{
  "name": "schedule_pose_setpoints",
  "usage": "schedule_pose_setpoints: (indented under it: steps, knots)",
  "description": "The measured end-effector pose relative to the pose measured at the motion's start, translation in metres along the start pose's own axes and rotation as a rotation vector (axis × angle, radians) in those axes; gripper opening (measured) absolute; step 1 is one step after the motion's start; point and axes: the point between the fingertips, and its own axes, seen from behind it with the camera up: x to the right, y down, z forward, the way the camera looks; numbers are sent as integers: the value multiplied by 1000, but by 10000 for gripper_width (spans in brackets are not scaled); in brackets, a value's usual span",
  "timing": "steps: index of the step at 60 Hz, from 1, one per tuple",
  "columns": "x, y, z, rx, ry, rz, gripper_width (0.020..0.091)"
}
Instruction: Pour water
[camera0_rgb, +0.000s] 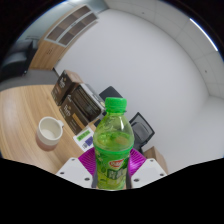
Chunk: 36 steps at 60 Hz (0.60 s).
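A green plastic bottle (113, 140) with a green cap stands upright between my fingers, lifted above the table. My gripper (112, 165) is shut on the bottle, with the magenta pads (88, 160) pressing on both of its sides at label height. A white cup (50, 129) sits on the wooden table (25, 115), off to the left and beyond the fingers. The bottle's lower part is hidden.
A dark appliance with shelves (78, 100) stands on the table behind the cup. A black chair back (143, 127) shows to the right of the bottle. A white wall and ceiling lights fill the space beyond.
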Motion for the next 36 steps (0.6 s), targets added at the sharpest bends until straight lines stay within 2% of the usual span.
schedule_pose_setpoints:
  steps: [9, 15, 33, 36]
  knots:
    - [-5, 6, 0, 91, -145, 523, 386]
    - [-4, 20, 10, 117, -171, 701, 385]
    - [-37, 61, 50, 118, -203, 806, 387]
    - [-36, 59, 50, 145, -182, 791, 393]
